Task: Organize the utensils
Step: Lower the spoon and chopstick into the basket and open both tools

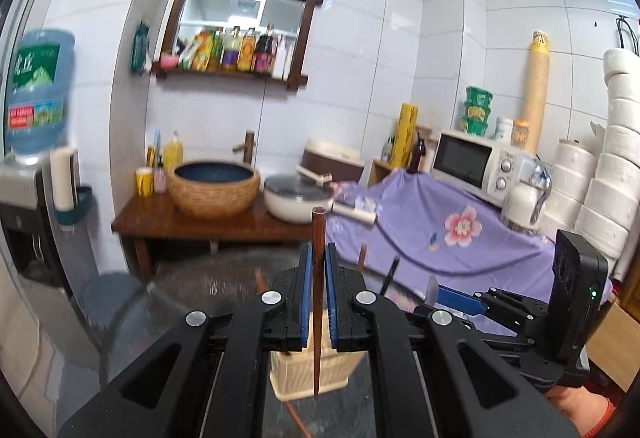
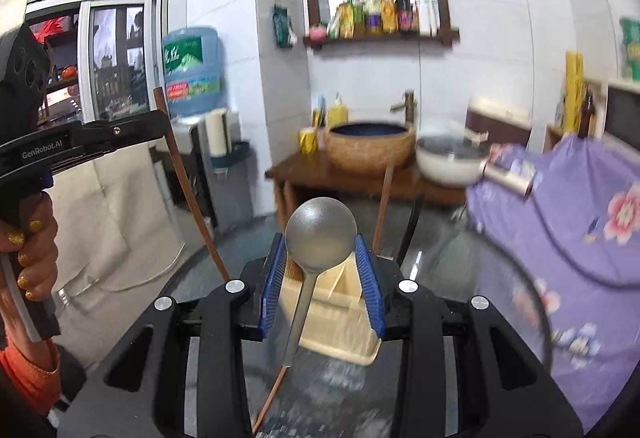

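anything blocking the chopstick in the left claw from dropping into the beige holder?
Nothing visible. The chopstick, clamped upright in the left claw, hangs tip-down over the beige holder, with no object between tip and opening.

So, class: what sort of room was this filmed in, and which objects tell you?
Probably a small household kitchen or washroom corner: a vessel basin with a faucet, a microwave, and sauce bottles on a wall shelf.
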The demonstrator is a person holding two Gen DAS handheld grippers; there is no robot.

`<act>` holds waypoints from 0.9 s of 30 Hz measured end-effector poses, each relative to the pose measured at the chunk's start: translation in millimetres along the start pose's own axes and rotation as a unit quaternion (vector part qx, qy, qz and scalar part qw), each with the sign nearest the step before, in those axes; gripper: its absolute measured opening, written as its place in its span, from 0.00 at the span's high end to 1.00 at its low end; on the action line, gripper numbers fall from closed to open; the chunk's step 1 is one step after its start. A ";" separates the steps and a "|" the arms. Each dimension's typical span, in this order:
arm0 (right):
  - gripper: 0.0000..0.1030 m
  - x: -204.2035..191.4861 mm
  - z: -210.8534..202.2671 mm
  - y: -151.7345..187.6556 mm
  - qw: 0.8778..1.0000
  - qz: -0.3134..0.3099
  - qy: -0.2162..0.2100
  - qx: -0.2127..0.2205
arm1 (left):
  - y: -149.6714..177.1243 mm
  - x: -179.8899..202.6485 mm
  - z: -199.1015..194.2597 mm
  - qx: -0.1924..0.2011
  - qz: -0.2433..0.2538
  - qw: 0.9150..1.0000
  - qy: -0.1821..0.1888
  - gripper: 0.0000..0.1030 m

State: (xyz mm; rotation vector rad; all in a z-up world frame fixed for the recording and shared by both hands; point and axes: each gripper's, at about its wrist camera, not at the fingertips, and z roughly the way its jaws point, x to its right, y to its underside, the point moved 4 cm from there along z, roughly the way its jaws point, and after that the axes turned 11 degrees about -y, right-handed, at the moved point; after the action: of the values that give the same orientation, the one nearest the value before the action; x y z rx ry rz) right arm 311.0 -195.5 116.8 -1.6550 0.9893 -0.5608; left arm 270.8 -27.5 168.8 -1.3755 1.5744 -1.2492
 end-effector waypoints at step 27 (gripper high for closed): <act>0.65 27.7 73.4 -2.1 0.995 -0.047 0.091 0.009 | -36.8 7.1 71.5 0.027 -0.027 0.998 -0.054 0.94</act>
State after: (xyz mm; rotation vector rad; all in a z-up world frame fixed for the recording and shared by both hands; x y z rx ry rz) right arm 383.6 -177.9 92.5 -1.6624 1.0381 -0.7919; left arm 347.3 -49.1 183.2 -1.4345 1.4291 -1.2192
